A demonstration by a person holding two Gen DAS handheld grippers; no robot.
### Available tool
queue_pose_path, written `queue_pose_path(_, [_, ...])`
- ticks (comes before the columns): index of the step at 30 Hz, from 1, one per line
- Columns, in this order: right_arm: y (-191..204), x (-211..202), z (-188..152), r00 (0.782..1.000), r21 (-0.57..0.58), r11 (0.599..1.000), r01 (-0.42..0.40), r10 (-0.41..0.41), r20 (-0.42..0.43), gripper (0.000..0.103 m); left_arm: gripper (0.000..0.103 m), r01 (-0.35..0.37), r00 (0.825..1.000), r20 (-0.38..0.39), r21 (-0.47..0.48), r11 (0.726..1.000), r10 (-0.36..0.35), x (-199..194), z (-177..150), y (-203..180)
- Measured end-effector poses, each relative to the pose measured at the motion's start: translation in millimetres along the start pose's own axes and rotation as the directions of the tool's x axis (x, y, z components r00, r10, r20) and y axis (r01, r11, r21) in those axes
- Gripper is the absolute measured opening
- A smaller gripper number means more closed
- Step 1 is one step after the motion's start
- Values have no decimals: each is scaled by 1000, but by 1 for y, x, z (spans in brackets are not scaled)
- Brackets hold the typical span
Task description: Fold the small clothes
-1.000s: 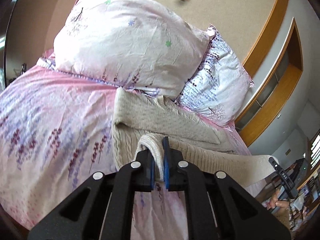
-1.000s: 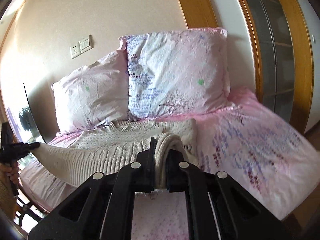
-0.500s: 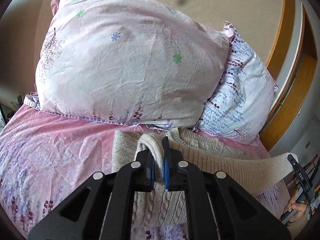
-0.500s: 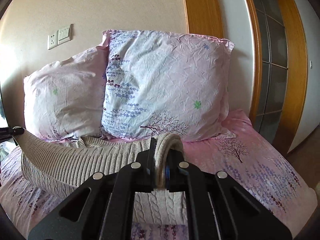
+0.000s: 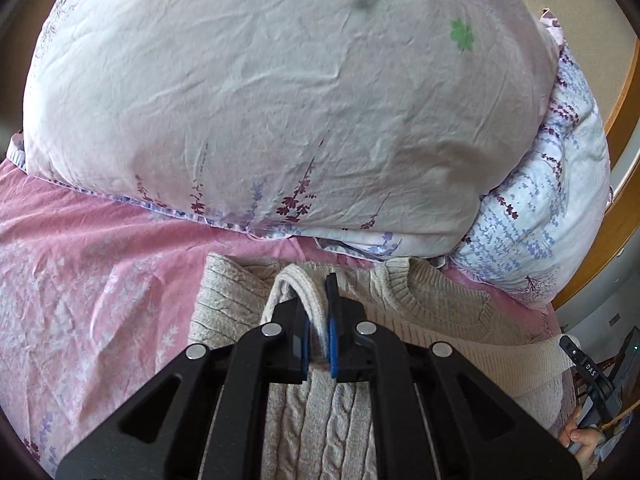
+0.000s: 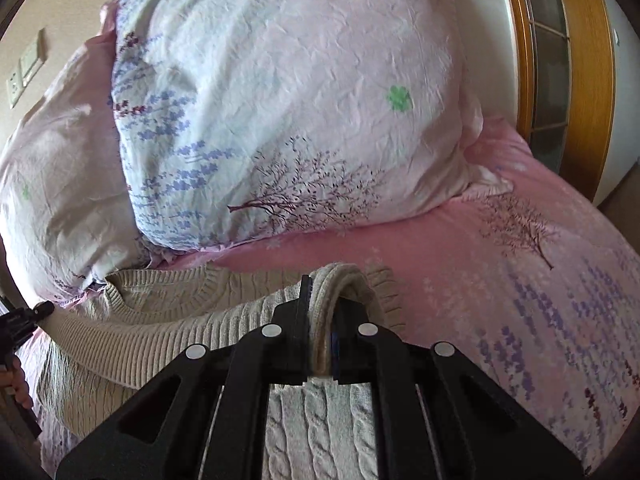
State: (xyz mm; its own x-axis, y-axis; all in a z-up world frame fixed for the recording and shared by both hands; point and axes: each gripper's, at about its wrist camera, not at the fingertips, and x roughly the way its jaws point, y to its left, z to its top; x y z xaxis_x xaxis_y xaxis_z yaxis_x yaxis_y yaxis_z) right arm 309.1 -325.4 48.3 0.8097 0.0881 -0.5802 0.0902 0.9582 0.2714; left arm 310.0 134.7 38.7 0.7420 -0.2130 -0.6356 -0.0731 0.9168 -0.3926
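Note:
A beige cable-knit sweater (image 5: 432,300) lies on the pink flowered bedspread (image 5: 100,272), its collar toward the pillows. My left gripper (image 5: 318,320) is shut on the sweater's hem corner and holds it over the left shoulder. My right gripper (image 6: 320,320) is shut on the other hem corner of the sweater (image 6: 160,312), over the right shoulder. The ribbed hem stretches between the two grippers, just above the collar. The lower body of the sweater is hidden under the gripper bodies.
Two flowered pillows (image 5: 280,100) (image 6: 288,100) stand right behind the sweater, close to both grippers. Bedspread (image 6: 540,280) spreads to the right. A wooden frame (image 6: 580,60) and wall outlets (image 6: 24,68) are behind.
Both grippers have carried the sweater's hem forward toward the pillows and down, folding the lower half over the upper half. The pillows now fill the views.

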Motion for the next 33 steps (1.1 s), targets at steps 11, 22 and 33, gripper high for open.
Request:
queue_pose_path(11, [-19,43,14,983,241,964,-116,145,-108,46,18,79,994,-64,-76,994,-84,31,7,6])
queue_pose_path(22, [-53,-29,-1,997,191,980,-58,66,-33,52,45,124,992,-8,-40,992,-124,-35,5,27])
queue_pose_path(33, [-61,-44,-54,979,153,982,-109,132,-152,38,44,60,992,-117,118,991,-47,-49,-50,31])
